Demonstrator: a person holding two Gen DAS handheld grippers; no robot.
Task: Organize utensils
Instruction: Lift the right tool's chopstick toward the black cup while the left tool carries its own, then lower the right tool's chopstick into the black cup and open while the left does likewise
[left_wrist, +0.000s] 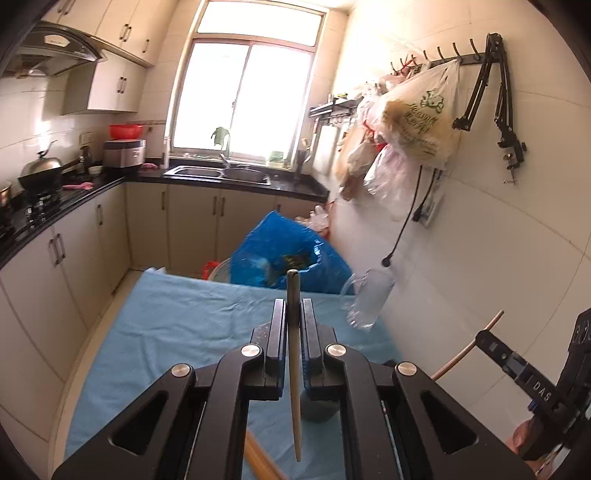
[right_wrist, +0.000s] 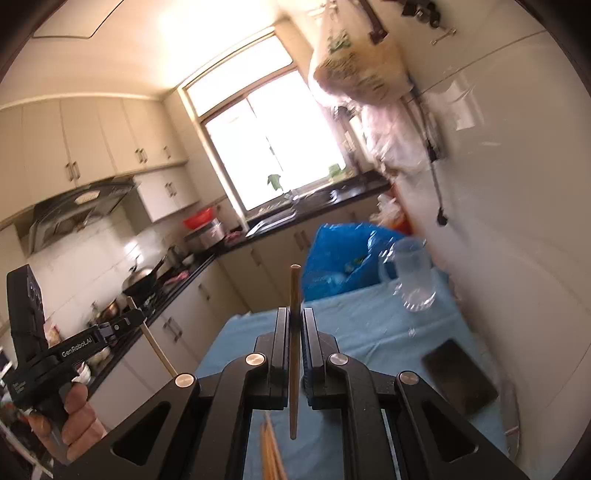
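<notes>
My left gripper is shut on a pale chopstick that stands upright between the pads, its top end above the fingertips. My right gripper is shut on a second, darker chopstick, also upright. Both are raised above the blue cloth-covered table. A clear glass jug stands at the table's far right, seen as the jug in the right wrist view. More chopsticks lie below the jaws. The right gripper shows at the edge of the left wrist view with its chopstick.
A dark flat phone-like object lies on the table at right. A blue plastic bag sits behind the table. Bags hang from wall hooks. The kitchen counter with wok and sink runs along the left and back.
</notes>
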